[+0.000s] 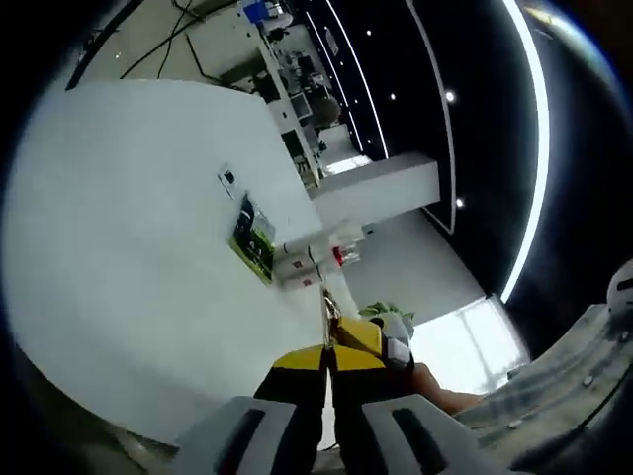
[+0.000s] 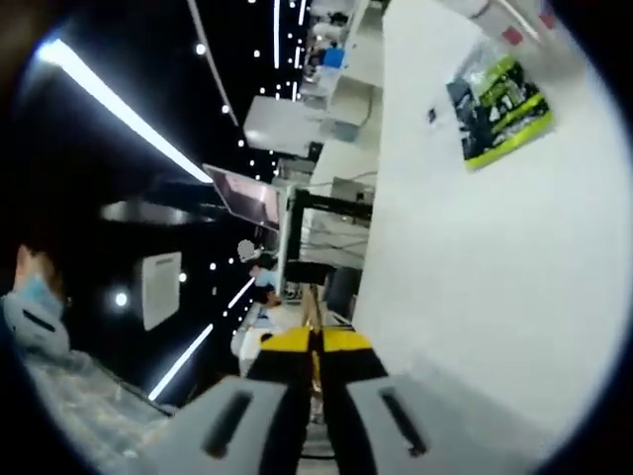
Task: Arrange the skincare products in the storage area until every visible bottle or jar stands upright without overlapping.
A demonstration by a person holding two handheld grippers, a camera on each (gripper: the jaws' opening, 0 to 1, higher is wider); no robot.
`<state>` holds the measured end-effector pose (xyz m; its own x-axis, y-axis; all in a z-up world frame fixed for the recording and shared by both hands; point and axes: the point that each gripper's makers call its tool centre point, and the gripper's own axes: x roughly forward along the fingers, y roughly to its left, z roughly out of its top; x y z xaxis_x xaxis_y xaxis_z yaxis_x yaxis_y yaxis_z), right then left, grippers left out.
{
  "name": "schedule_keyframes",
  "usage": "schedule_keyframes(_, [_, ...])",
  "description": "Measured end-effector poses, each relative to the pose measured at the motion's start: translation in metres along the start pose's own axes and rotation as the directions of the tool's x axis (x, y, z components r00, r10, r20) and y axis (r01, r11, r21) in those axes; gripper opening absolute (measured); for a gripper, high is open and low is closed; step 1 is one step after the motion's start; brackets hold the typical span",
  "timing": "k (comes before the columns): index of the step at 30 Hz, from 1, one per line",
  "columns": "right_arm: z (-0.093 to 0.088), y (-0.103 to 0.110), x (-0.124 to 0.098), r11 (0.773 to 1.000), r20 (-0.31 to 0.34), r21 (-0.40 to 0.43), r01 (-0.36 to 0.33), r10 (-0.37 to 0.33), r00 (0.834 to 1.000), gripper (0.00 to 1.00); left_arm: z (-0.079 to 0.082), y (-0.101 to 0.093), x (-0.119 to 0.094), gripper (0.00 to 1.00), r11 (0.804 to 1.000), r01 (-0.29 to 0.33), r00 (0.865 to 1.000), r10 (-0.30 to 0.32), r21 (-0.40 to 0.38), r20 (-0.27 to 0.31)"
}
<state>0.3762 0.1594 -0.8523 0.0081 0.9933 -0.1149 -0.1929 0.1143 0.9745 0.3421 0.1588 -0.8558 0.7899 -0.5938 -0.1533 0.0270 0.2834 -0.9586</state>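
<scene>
In the left gripper view the left hand-held gripper (image 1: 328,361) rises from the bottom with its yellow-and-black jaws pressed together, nothing between them; it points up at a white wall (image 1: 129,247) and a dark ceiling (image 1: 475,99) crossed by a long light strip (image 1: 539,148); on the wall hangs a green-and-black poster (image 1: 253,240), with a small switch plate (image 1: 226,179) near it; beyond the jaw tips stand white boxes with red marks (image 1: 341,255), too small to read; a hand (image 1: 435,391) shows just right of the jaws; cluttered shelves (image 1: 292,84) run along the top of the wall.

In the right gripper view the right hand-held gripper (image 2: 316,361) is likewise closed on nothing, jaws meeting at a thin seam; the same wall (image 2: 475,267) takes the right side, the poster (image 2: 499,109) high on it; left of the jaws lie the dark ceiling (image 2: 148,59), a light strip (image 2: 124,109), a tilted screen (image 2: 245,196) and a black frame (image 2: 331,223); a person's sleeve (image 2: 69,396) shows at lower left.

No bottle or jar can be made out, so I cannot tell where the skincare products are.
</scene>
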Motion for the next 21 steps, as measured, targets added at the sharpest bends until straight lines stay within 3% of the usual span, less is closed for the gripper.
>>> schedule_keyframes(5, [-0.013, 0.001, 0.011, 1.0, -0.06, -0.013, -0.008, 0.007, 0.998, 0.0, 0.0, 0.011, -0.017, 0.05, 0.999, -0.042, 0.998, 0.042, 0.009, 0.037])
schedule_keyframes(11, [-0.02, 0.007, 0.012, 0.998, -0.107, -0.047, -0.031, 0.026, 0.994, 0.0, 0.001, 0.008, -0.022, 0.06, 1.0, -0.016, 0.999, 0.016, 0.003, 0.046])
schedule_keyframes(15, [-0.028, 0.006, 0.011, 0.998, -0.142, -0.049, -0.029, 0.022, 0.99, 0.0, 0.007, 0.004, -0.023, 0.09, 1.0, 0.011, 0.997, -0.011, -0.003, 0.082])
schedule_keyframes(18, [-0.025, 0.013, 0.012, 0.998, -0.134, -0.039, -0.056, 0.05, 0.99, 0.0, 0.009, -0.001, -0.023, 0.05, 1.0, 0.02, 0.996, -0.021, 0.018, 0.081])
schedule_keyframes(21, [-0.018, 0.016, 0.014, 0.997, -0.115, -0.035, -0.064, 0.06, 0.992, 0.0, 0.013, -0.007, -0.02, 0.02, 0.997, 0.075, 0.993, -0.072, -0.029, 0.095])
